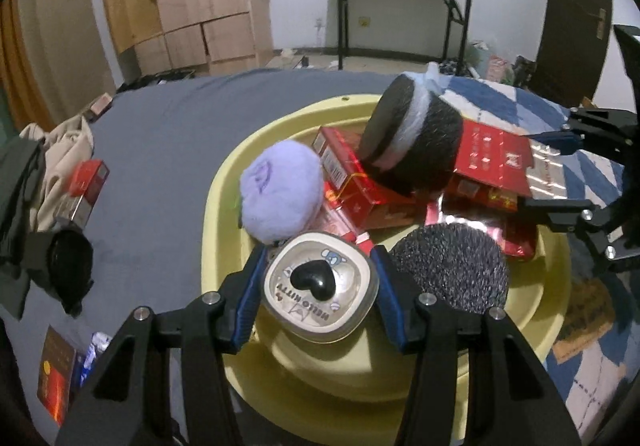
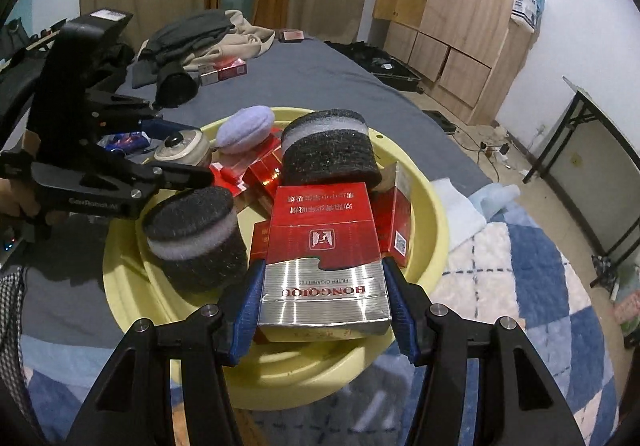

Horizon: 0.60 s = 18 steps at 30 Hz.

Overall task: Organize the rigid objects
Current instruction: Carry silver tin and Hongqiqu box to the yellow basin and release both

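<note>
A yellow basin (image 1: 224, 198) (image 2: 432, 214) on the bed holds red cigarette packs (image 1: 360, 182), two dark sponge rolls (image 1: 416, 138) (image 2: 192, 238) and a purple fluffy puff (image 1: 282, 194) (image 2: 244, 130). My left gripper (image 1: 320, 286) is shut on a cream Hello Kitty compact (image 1: 320, 288) with a black heart knob, held over the basin's near side; the compact also shows in the right wrist view (image 2: 182, 150). My right gripper (image 2: 322, 294) is shut on a red and silver Hongqiqu cigarette pack (image 2: 324, 246) over the basin; the pack also shows in the left wrist view (image 1: 496, 162).
On the grey bedsheet (image 1: 160, 150) lie another cigarette pack (image 1: 86, 182), a black round object (image 1: 68, 266), a pile of clothes (image 1: 24, 182) and a red booklet (image 1: 56, 374). A blue checked blanket (image 2: 520, 286) lies under the basin's right side. Wardrobe and folding table stand behind.
</note>
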Motion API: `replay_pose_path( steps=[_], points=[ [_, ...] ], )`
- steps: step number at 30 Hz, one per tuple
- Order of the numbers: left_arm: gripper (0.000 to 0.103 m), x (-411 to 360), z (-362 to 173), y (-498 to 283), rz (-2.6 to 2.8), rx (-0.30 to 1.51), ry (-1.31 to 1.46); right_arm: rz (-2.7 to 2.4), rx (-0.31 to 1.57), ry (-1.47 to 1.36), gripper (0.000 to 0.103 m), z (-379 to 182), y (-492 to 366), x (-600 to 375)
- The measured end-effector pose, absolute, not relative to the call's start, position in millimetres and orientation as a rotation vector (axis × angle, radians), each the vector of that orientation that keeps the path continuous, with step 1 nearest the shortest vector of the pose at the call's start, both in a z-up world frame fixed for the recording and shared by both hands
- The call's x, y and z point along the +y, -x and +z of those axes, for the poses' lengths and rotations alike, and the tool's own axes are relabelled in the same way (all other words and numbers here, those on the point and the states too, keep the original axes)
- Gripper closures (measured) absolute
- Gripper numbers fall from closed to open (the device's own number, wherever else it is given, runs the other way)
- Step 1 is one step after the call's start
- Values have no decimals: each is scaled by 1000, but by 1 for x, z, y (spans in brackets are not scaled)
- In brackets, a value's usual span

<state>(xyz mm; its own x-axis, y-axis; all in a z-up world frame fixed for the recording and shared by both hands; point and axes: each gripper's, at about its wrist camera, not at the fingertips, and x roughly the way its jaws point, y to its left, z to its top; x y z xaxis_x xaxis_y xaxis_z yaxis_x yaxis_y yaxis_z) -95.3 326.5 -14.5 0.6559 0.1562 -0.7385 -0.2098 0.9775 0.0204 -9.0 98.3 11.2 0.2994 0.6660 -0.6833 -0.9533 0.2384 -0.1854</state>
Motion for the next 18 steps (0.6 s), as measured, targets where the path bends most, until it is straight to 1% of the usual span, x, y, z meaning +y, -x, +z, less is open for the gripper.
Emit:
replay_pose_path(
  steps=[5, 7, 8, 9, 11, 12, 13, 15, 18],
  points=[
    [49, 328, -17, 94, 212, 835, 105, 1176, 502, 661, 47, 7, 12, 98],
    [41, 330, -21, 92, 221, 842, 109, 1181, 501, 655, 47, 8, 13, 98],
    [30, 332, -22, 91, 220, 838, 117, 1182, 498, 654, 47, 8, 13, 98],
    [24, 331, -20, 94, 229, 826, 132, 1180, 491, 656, 46, 8, 14, 97],
    [14, 327, -8, 101, 253, 788, 135, 1173, 478, 662, 40, 8, 17, 95],
    [4, 323, 0, 105, 249, 761, 133, 1174, 477, 656, 30, 9, 18, 92],
    [0, 317, 12, 111, 255, 721, 120, 1181, 477, 642, 17, 11, 19, 87],
    [0, 301, 34, 118, 293, 661, 84, 1201, 465, 602, 7, 19, 21, 75],
    [0, 277, 58, 124, 317, 610, 87, 1213, 437, 529, 0, 37, 21, 50]
  ],
)
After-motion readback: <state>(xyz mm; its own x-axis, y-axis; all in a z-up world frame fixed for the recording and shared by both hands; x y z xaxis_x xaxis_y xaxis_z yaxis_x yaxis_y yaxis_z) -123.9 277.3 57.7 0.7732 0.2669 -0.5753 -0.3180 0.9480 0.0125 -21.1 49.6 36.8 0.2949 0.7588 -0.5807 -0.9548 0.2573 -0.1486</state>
